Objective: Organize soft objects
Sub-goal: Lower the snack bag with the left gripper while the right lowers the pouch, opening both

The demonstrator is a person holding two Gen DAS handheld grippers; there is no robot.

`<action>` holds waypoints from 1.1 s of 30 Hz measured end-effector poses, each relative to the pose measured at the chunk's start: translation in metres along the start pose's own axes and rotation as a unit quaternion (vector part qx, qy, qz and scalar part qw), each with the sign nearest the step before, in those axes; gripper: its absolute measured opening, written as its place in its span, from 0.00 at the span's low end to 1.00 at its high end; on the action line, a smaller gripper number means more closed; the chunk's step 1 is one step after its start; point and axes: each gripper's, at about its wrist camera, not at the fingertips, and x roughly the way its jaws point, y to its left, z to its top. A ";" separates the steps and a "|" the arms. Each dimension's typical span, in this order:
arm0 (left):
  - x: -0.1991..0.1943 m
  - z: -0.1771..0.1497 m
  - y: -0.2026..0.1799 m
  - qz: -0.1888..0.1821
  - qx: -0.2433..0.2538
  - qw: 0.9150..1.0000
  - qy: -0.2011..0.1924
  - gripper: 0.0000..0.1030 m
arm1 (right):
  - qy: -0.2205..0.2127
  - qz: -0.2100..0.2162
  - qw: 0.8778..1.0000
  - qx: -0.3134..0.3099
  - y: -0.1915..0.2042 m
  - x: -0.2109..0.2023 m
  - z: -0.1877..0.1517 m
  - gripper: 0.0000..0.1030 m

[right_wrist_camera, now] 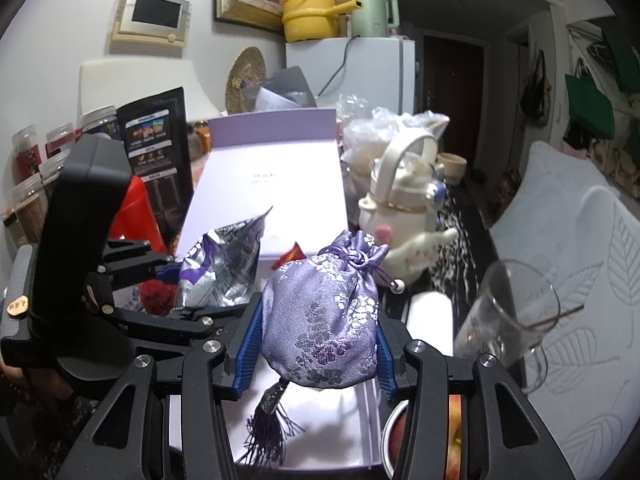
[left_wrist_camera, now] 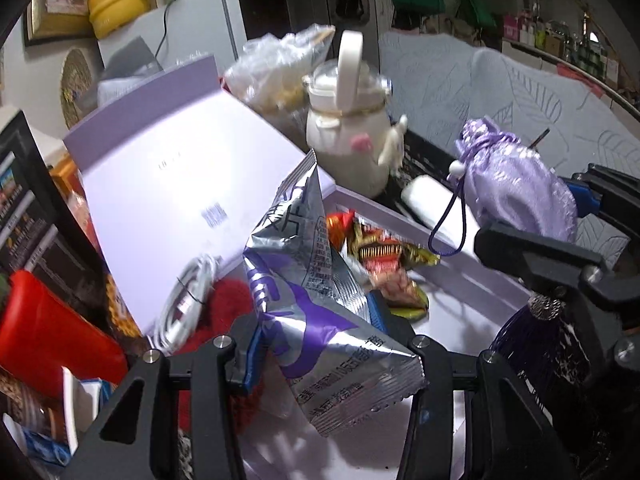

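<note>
Your left claw (left_wrist_camera: 320, 344) is squeezed shut on a silver and purple snack bag (left_wrist_camera: 308, 280). You hold it by its lower part, so the crinkly top points up over the open purple box (left_wrist_camera: 460, 292). I think you hold it there so you can drop it in. The box's lid (left_wrist_camera: 168, 160) stands up behind it. Inside the box lie some small candy wrappers (left_wrist_camera: 384, 256), a white cord (left_wrist_camera: 184, 308) and something red and fuzzy (left_wrist_camera: 228, 308).

Your right claw (right_wrist_camera: 318, 332) is closed on a purple flower pouch (right_wrist_camera: 324, 312). The blue pads press its sides, so it looks puffy and soft. Its string is tied at the top, and a dark tassel (right_wrist_camera: 268, 428) hangs down over the white inside of the box. It looks ready to go in too.

A cream teapot (right_wrist_camera: 404, 216) stands behind the pouch, and a clear glass (right_wrist_camera: 508, 316) stands to the right.
</note>
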 end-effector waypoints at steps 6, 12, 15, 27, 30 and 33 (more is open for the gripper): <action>0.011 -0.011 -0.010 0.022 0.022 0.999 0.015 0.44 | 0.011 0.002 1.000 0.011 -0.004 0.003 -0.010 0.46; 0.014 -0.020 -0.019 0.023 0.033 0.999 0.023 0.44 | 0.016 -0.004 1.000 0.010 -0.004 0.006 -0.014 0.46; 0.021 -0.027 -0.022 0.011 0.032 0.998 0.045 0.44 | 0.018 -0.005 1.000 0.011 -0.005 0.008 -0.015 0.46; 0.039 -0.028 -0.010 -0.003 0.003 0.994 0.107 0.44 | 0.035 0.001 0.999 0.000 -0.002 0.017 -0.016 0.46; 0.051 -0.016 -0.007 -0.006 -0.006 0.993 0.117 0.44 | 0.040 0.005 0.999 -0.001 0.000 0.021 -0.016 0.46; 0.053 -0.013 -0.003 -0.021 -0.027 0.992 0.121 0.44 | 0.043 0.010 0.999 -0.003 0.002 0.025 -0.013 0.46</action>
